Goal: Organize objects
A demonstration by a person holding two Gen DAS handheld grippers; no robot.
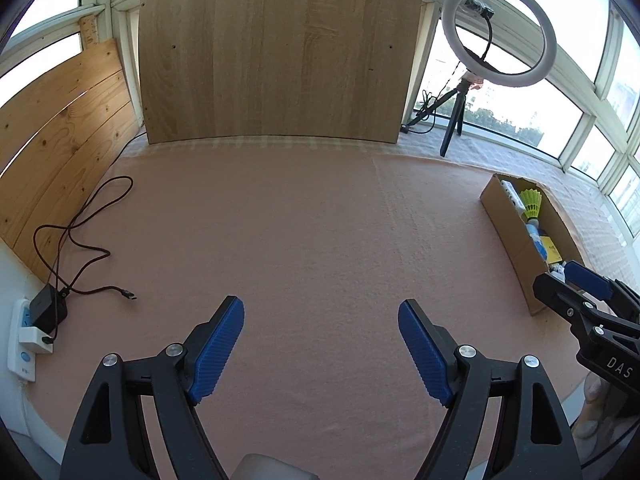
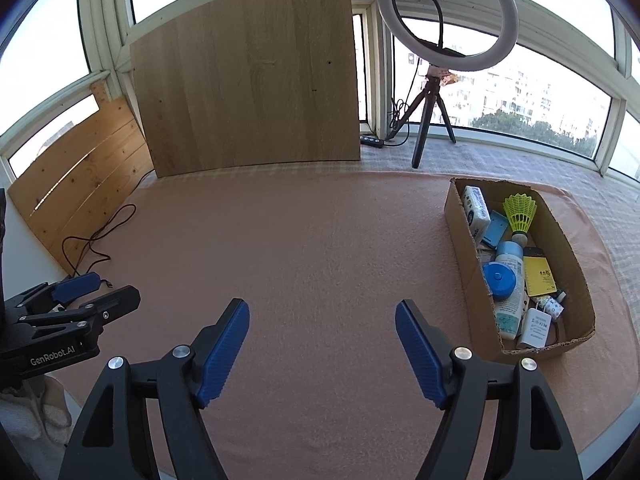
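An open cardboard box (image 2: 460,232) sits on the pink cloth at the right and holds several small items: a yellow shuttlecock (image 2: 519,210), a tissue pack (image 2: 475,210), a blue round lid (image 2: 499,280), a yellow card (image 2: 540,276) and a white charger (image 2: 534,328). My right gripper (image 2: 322,308) is open over bare cloth to the left of the box, with nothing between its blue pads. My left gripper (image 1: 320,308) is also open and empty, further left over the cloth. In the left wrist view the box (image 1: 512,232) lies at the far right, behind the right gripper (image 1: 576,280).
A ring light on a tripod (image 2: 448,16) stands behind the box by the windows. A large wooden board (image 2: 248,80) leans at the back. A dark cable (image 1: 80,240) runs from a black adapter on a power strip (image 1: 44,312) at the left edge.
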